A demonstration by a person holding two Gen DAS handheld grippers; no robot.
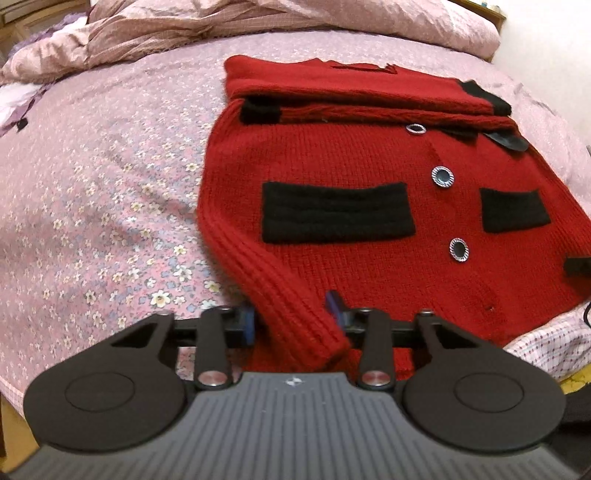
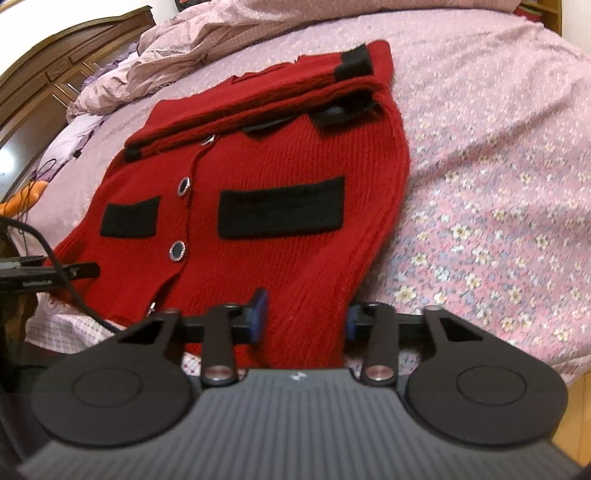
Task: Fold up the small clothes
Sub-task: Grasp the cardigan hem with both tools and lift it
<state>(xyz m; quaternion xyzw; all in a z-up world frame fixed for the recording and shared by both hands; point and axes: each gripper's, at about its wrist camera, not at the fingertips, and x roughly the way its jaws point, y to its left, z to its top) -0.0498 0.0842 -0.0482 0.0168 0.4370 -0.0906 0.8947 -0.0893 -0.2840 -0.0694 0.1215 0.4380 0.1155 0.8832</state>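
A small red knit cardigan (image 1: 351, 166) with black pockets and round buttons lies on the bed, its sleeves folded across the top. It also shows in the right wrist view (image 2: 258, 158). My left gripper (image 1: 295, 317) is shut on the cardigan's near left hem corner, the ribbed edge bunched between the blue pads. My right gripper (image 2: 306, 314) is shut on the near right hem corner in the same way. Both hem corners are lifted slightly off the bed.
The bed has a pink floral sheet (image 1: 92, 203). A crumpled pink quilt (image 1: 184, 26) lies at the far end. A wooden headboard (image 2: 55, 74) is at the far left. A black cable and device (image 2: 44, 273) sit by the cardigan's near left.
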